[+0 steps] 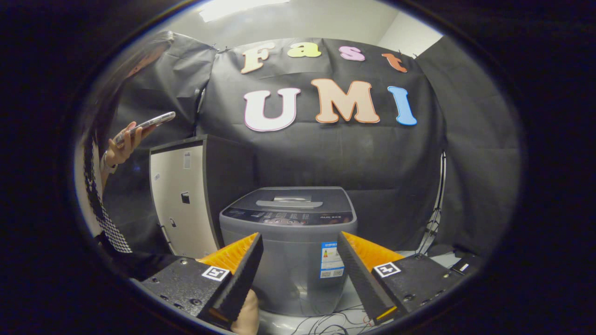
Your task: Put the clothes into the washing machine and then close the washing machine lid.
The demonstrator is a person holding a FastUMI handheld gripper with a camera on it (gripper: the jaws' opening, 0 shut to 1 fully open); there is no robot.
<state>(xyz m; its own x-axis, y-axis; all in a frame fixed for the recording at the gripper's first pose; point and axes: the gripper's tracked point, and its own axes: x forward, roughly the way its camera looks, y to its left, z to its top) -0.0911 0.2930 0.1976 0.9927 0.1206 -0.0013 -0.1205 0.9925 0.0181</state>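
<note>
Two ribbed orange-and-black jaws stand apart, empty, before the boxy grey washing machine (288,242), its lid (289,199) closed.

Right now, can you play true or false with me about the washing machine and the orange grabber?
1. The washing machine's lid is shut. True.
2. The gripper is squeezing a shirt. False: its fingers stand apart with nothing between them.
3. The washing machine stands beyond the fingers, seen through the gap between them. True.
4. A person's hand holds a cup. False: it holds a phone.
5. A cabinet stands beside the washing machine. True.
6. The washing machine is bright red. False: it is grey.
</note>
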